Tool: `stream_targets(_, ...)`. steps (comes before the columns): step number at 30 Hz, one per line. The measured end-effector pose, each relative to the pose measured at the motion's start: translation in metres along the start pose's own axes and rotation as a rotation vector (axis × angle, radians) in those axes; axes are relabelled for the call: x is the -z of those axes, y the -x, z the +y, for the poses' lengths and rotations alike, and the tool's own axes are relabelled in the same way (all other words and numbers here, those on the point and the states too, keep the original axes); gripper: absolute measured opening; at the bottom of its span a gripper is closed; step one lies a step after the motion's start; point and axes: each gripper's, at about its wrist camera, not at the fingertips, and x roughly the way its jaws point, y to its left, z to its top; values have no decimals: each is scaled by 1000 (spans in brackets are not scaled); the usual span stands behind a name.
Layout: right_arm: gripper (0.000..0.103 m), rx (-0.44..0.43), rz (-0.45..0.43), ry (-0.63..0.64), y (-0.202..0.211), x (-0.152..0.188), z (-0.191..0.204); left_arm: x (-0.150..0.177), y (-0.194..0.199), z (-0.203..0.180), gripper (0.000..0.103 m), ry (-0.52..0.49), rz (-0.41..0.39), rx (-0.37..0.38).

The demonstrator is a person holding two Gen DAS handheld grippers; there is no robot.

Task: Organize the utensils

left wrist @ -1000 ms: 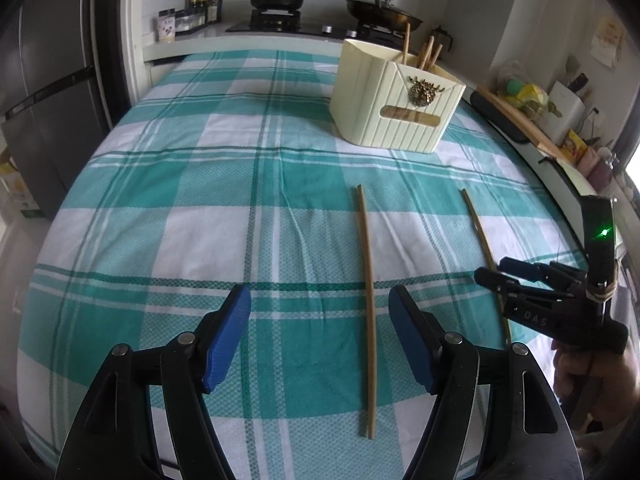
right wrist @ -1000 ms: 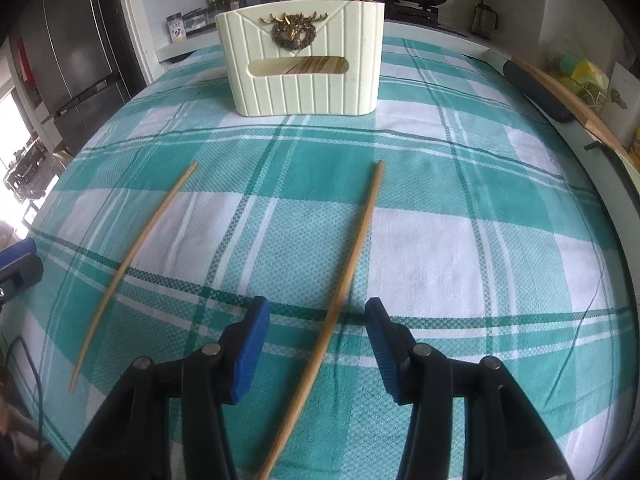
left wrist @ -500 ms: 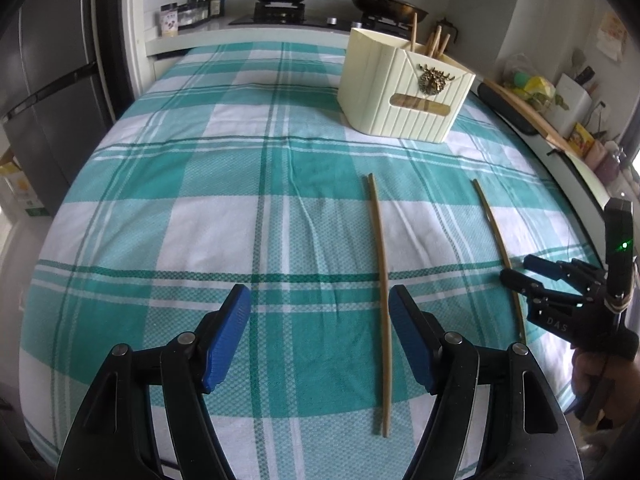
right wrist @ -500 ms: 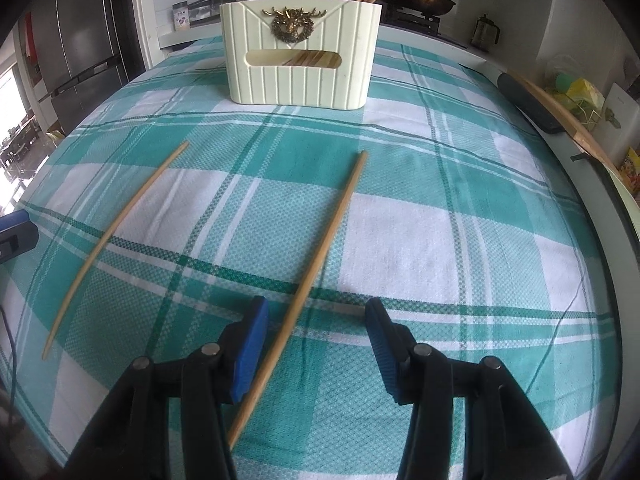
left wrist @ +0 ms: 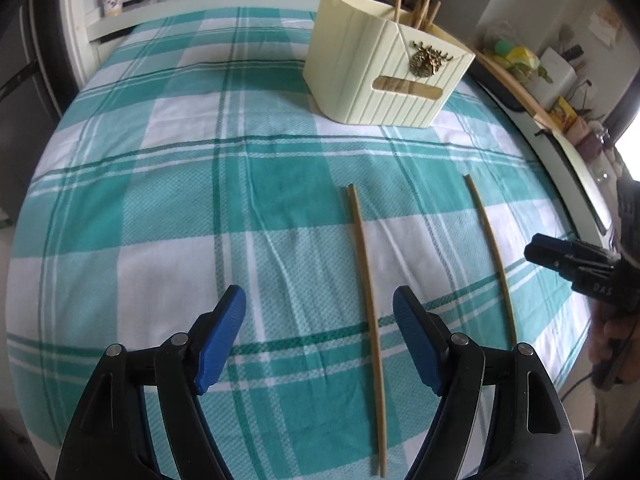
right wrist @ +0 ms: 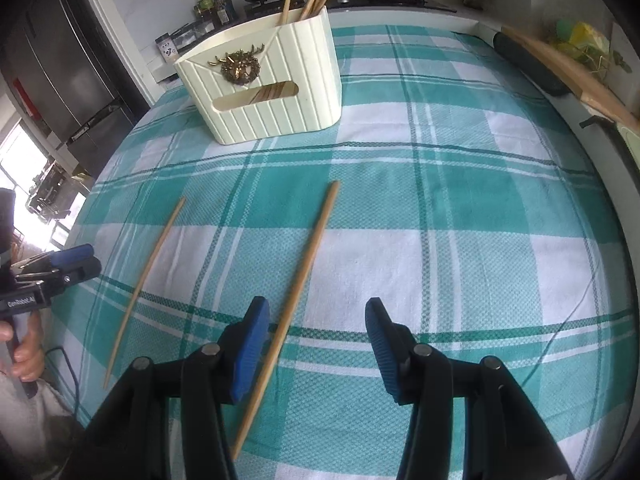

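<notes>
- Left wrist view: the left gripper hangs over the checked tablecloth with its blue pads spread and nothing between them but cloth and the near stretch of one chopstick; its jaws have just been opening a little further.
- That left chopstick lies loose on the cloth, running near to far, close to the inner face of the right-hand pad.
- Right wrist view: the right gripper is also spread and holds nothing; the right chopstick passes just beside its left-hand pad, slanting toward the far holder.
- To do the pick well, each gripper should probably shift sideways until its stick is centred between the pads, then come down and close across the shaft, not along it.
- Both sticks are thin, pale wood, long and tapering; they look likely to roll or slip if pinched off-centre.
- Far on the table stands the cream ribbed holder, with several chopsticks already upright inside, so these two seem to be what remains.
</notes>
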Motion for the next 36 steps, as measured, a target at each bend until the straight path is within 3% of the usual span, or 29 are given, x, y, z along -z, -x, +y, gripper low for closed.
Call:
stream_targets(3, 51, 42, 19, 13, -20, -16, 0, -18, -23, -16, 77, -65, 34, -36)
stream_targets(6, 51, 33, 51, 20, -46, -35, 5, -31, -47, -30, 72, -141, 72, -139)
stream_targets(9, 50, 115, 33, 64, -65, -56, 15, -38, -64, -40, 70, -209, 91, -237)
stream_targets(10, 42, 142, 20, 66, -68, -62, 17, -40, -64, -41, 63, -215, 92, -241)
stream_targets(11, 19, 164, 12, 69, -71, -67, 18, -42, -64, -42, 45, -211, 97, -227)
stream_targets(12, 9, 168, 7, 67, -74, -71, 17, -43, -64, -41, 27, -204, 103, -206)
stream_targets(13, 9, 154, 2, 51, -75, -74, 14, -44, -65, -43, 8, -201, 108, -194)
stream_targets(14, 7, 136, -5, 33, -74, -75, 11, -44, -65, -45, 4, -206, 100, -207)
stream_targets(18, 7, 27, -75, -27, -50, -73, -2, -44, -54, -44, 3, -164, 47, -145)
stream_targets(24, 7, -98, -290, -48, 42, -65, -4, -50, 26, -44, 3, -91, -162, -40)
stream_targets(32, 7, -135, -527, 6, 140, -41, 7, -36, 121, -50, 3, -82, -363, 39)
stream_targets(36, 7, -104, -617, 44, 163, -31, 17, -31, 141, -59, 3, -92, -421, 1)
